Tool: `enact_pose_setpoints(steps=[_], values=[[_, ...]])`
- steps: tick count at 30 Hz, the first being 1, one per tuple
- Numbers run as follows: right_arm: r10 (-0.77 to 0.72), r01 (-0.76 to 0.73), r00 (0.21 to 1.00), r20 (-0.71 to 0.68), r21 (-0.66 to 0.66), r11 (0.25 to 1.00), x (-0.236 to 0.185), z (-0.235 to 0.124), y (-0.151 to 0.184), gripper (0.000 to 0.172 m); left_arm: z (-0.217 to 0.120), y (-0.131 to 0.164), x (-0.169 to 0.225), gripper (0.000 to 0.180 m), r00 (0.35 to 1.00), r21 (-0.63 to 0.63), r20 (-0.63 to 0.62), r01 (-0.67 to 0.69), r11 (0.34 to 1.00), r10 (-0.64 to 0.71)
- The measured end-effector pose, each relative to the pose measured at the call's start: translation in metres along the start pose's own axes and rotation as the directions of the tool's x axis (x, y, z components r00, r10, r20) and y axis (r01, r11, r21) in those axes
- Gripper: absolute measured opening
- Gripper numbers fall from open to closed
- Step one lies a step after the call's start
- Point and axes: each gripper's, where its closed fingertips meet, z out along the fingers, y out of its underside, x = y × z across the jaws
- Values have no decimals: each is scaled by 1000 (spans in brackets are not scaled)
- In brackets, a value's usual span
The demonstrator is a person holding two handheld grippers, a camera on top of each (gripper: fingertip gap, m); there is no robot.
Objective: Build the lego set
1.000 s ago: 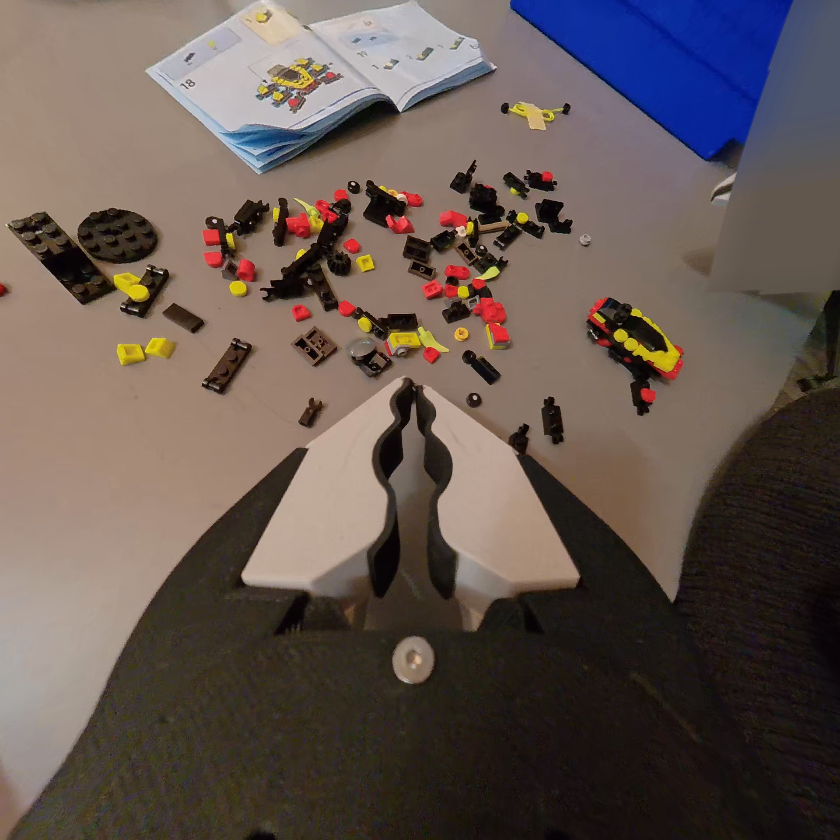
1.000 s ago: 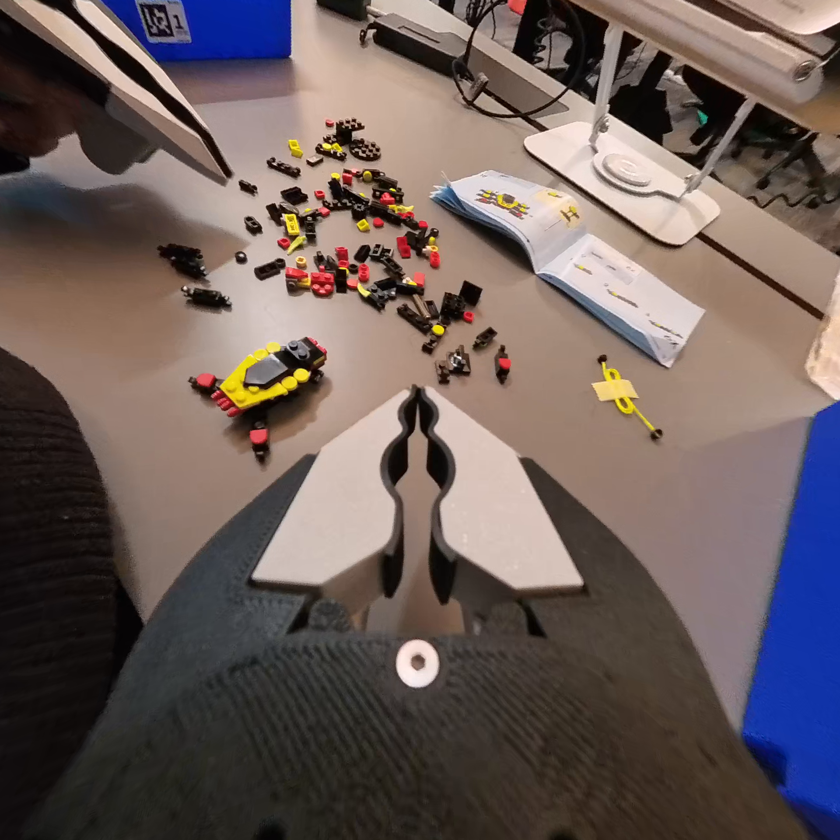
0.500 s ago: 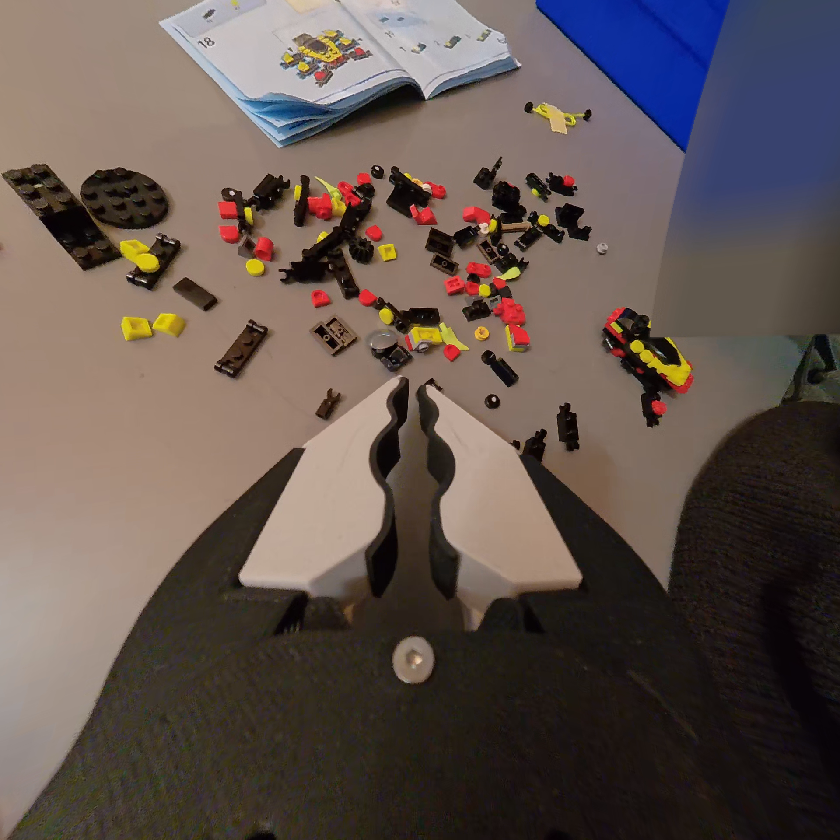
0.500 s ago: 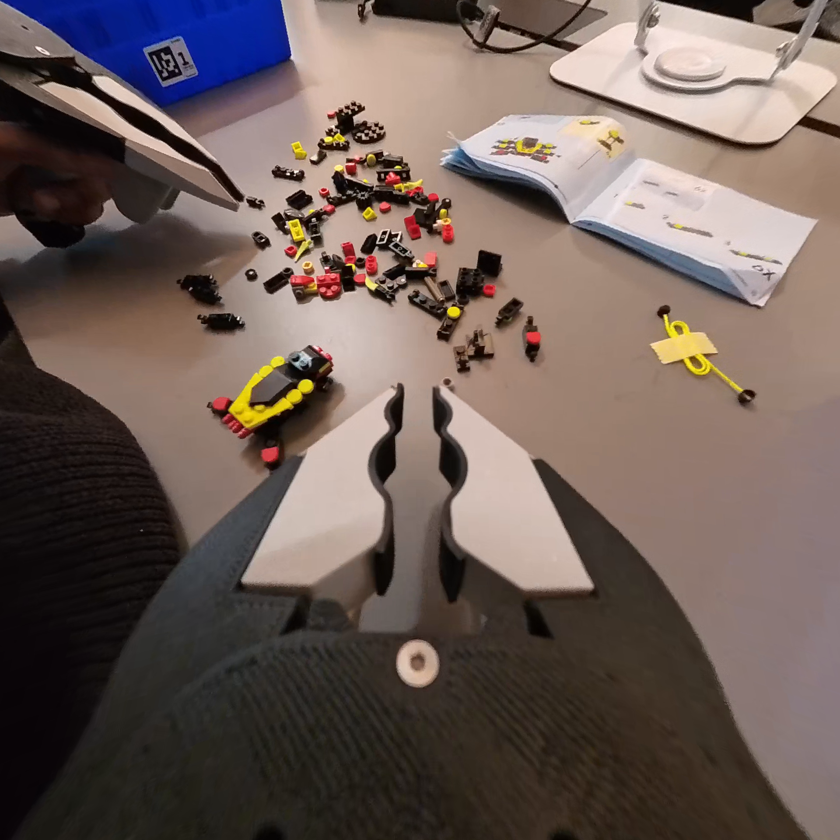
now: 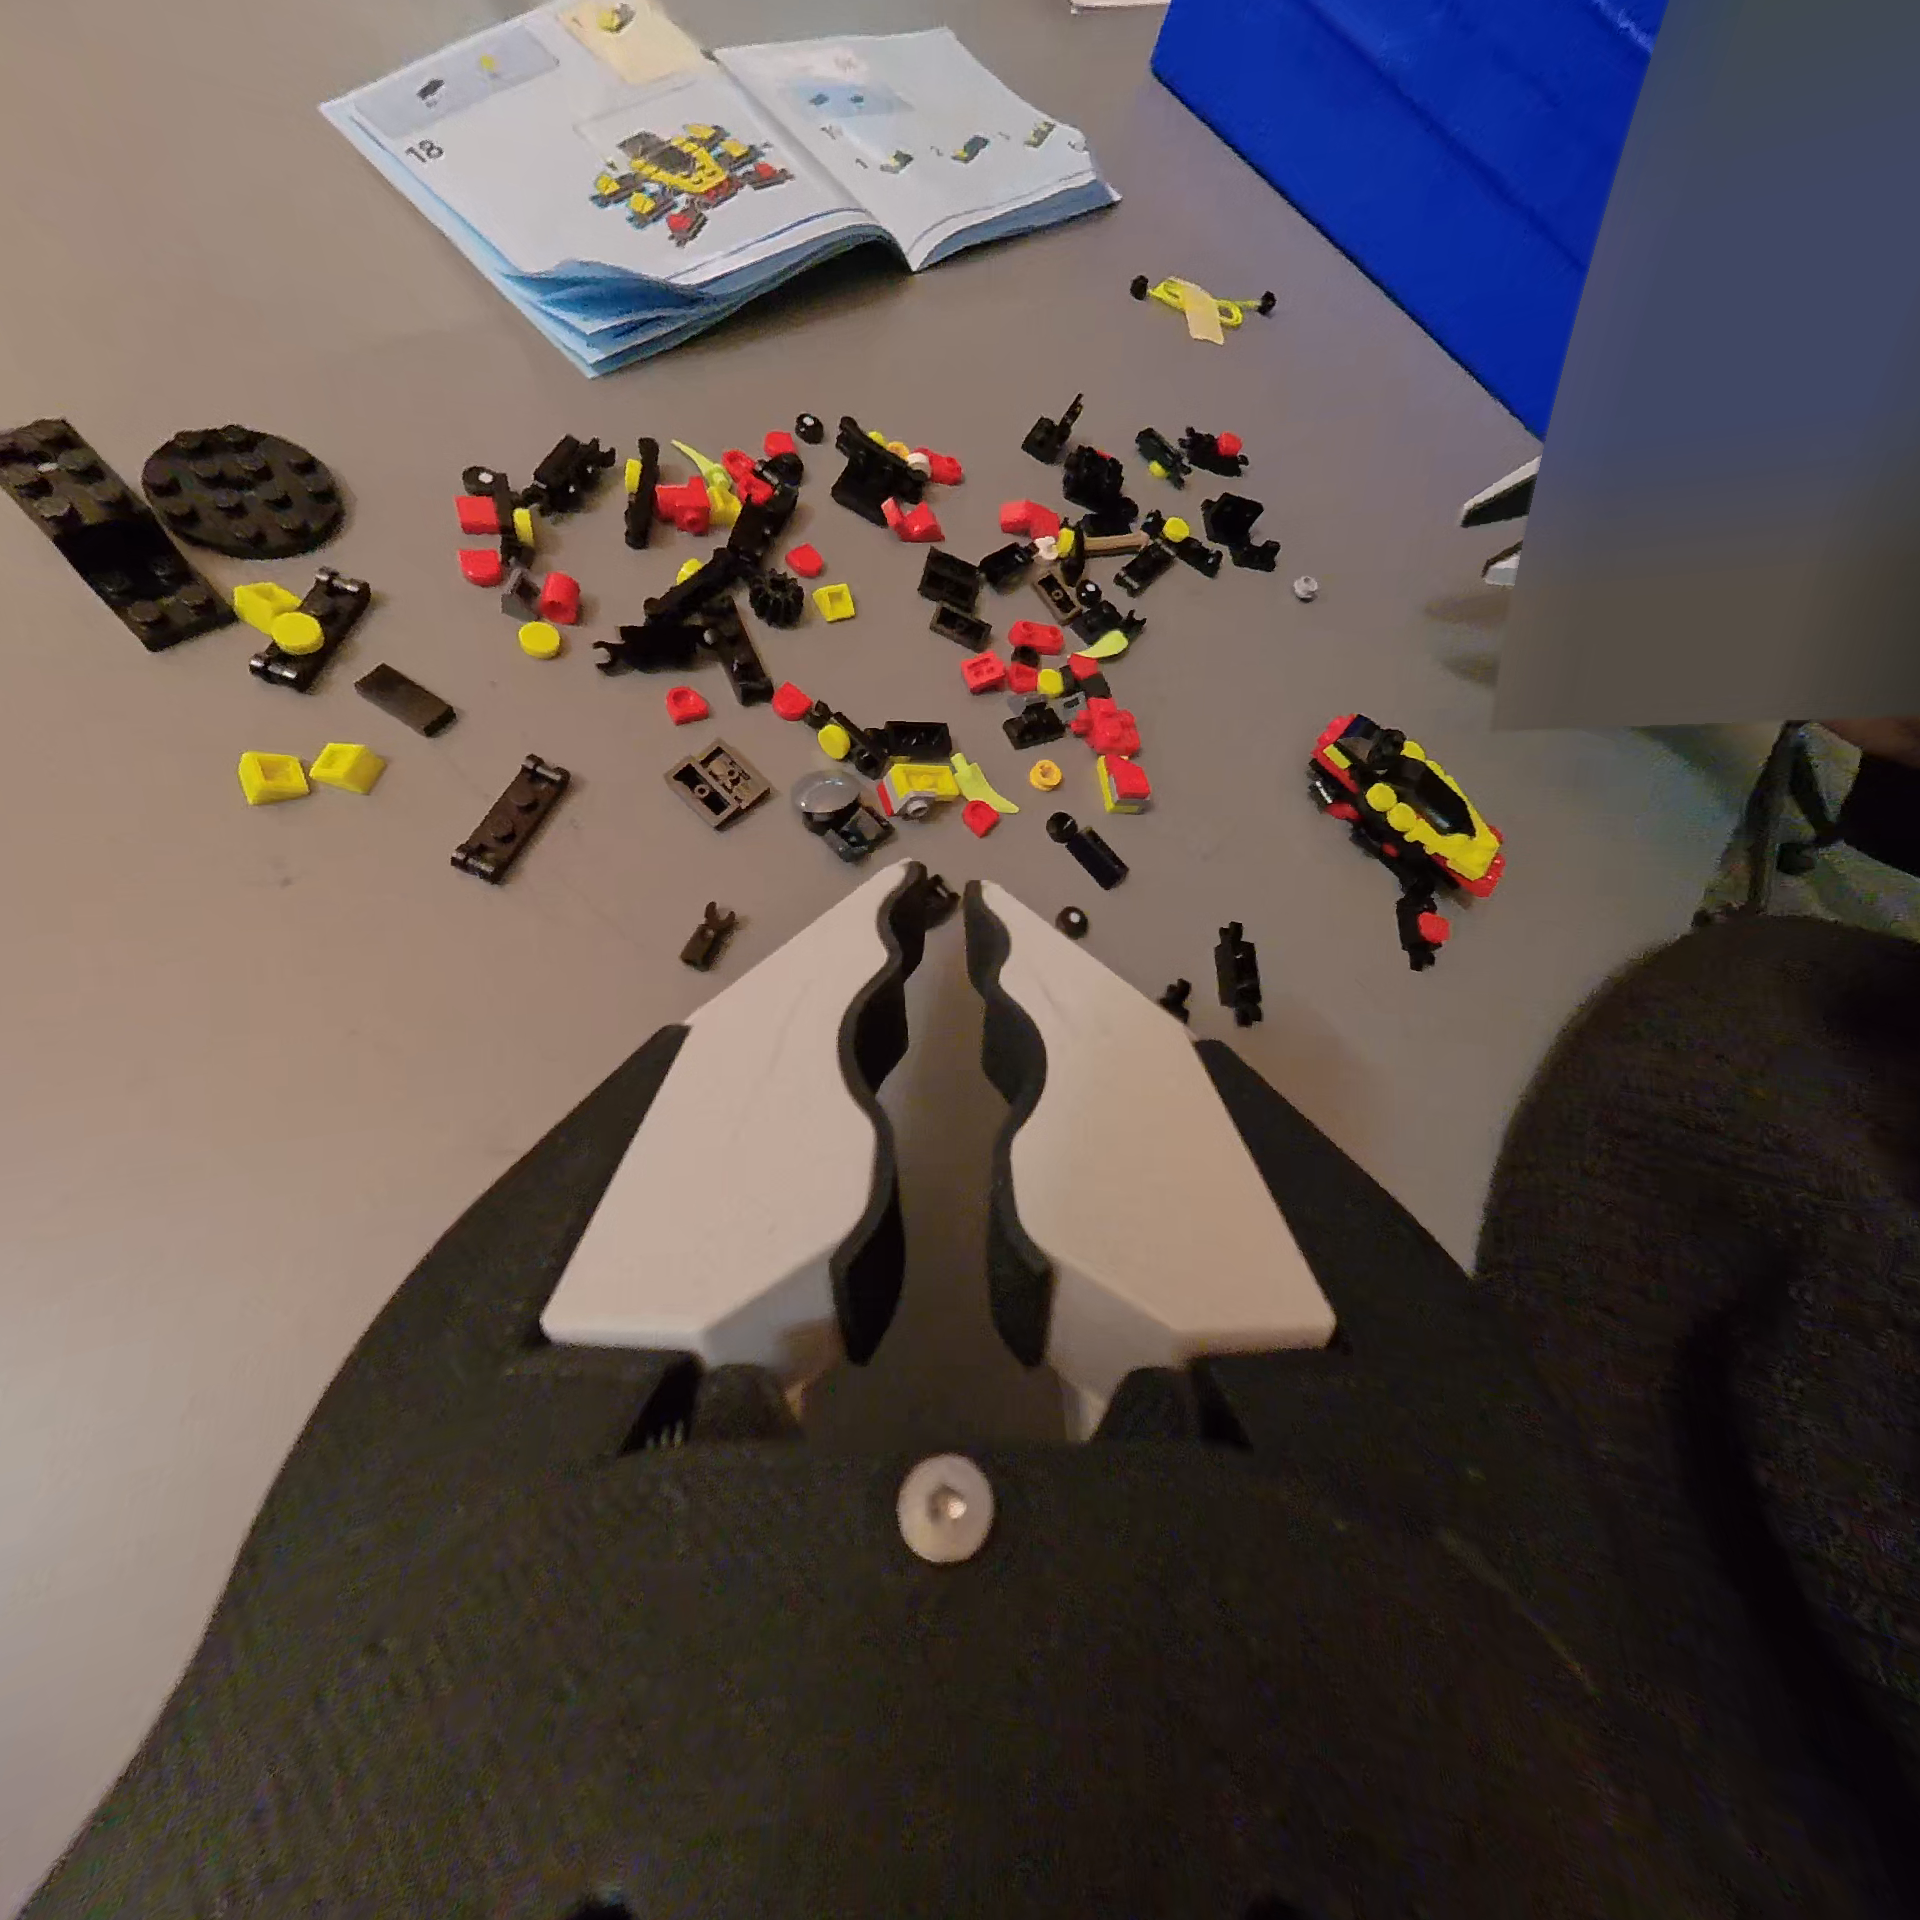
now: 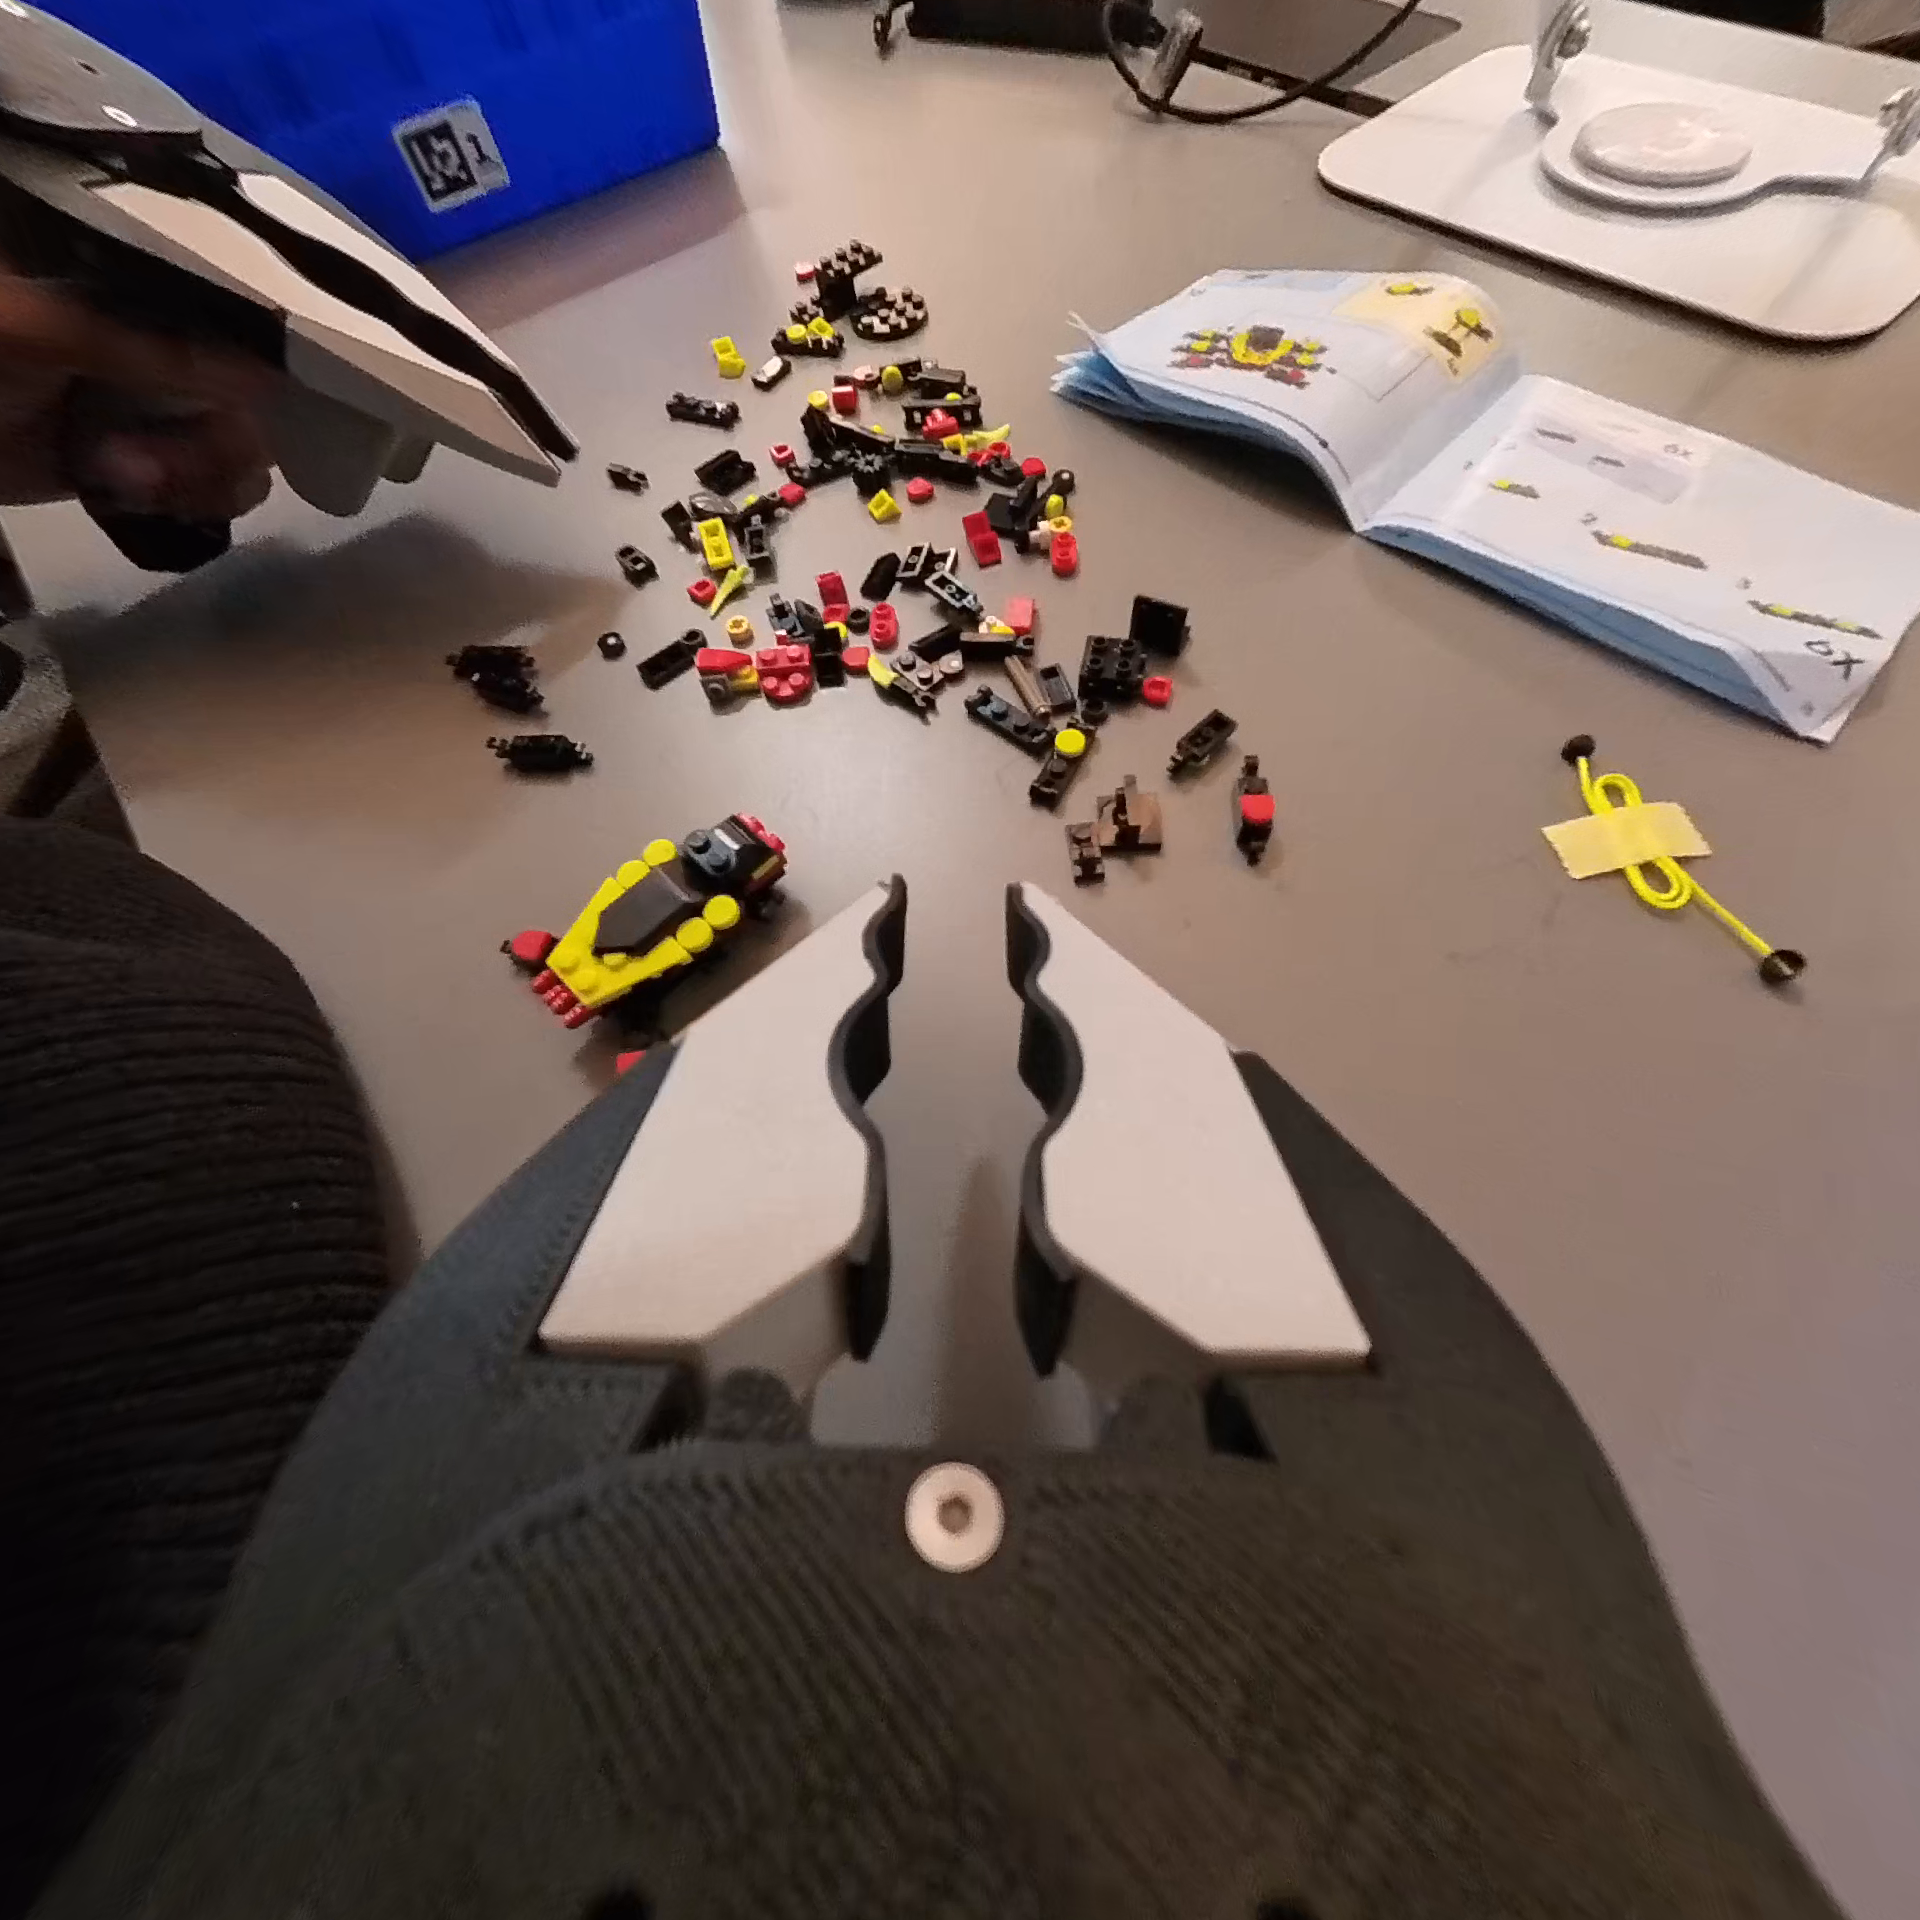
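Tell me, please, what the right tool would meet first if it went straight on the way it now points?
Probably bare grey table first: the right tool, open and holding nothing, points down at a clear patch. Beyond that lie loose black pieces and the scattered brick pile. Depth is hard to judge here.

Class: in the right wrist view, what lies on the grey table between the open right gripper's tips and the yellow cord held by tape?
Nothing: between the right gripper and the taped yellow cord, only bare grey table shows.
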Motion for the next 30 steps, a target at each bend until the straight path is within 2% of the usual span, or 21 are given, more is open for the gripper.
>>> enact_pose_setpoints(steps=[15, 18, 22, 25, 26, 30], values=[[-72, 68, 996, 52, 82, 994, -30, -15, -19, 16, -4, -3, 28, 5, 993, 14, -34, -115, 993, 116], [-127, 127, 992, -15, 103, 986, -24, -21, -24, 1, -4, -3, 29, 3, 991, 11, -24, -129, 992, 130], [-167, 185, 979, -120, 160, 970, -14, -33, -34, 1, -5, -1, 34, 0, 992, 2, -51, -113, 994, 113], [-199, 223, 963, -183, 120, 967, -5, -33, -29, 8, -6, -4, 37, 0, 991, 24, -55, -124, 992, 125], [-208, 237, 954, -215, 117, 965, -1, -33, -29, 3, -6, -4, 35, 0, 991, 30, -39, -127, 991, 128], [-332, 401, 858, -392, 108, 910, 15, -33, -38, 0, -7, -9, 21, 0, 995, 44, 58, -83, 996, 80]])
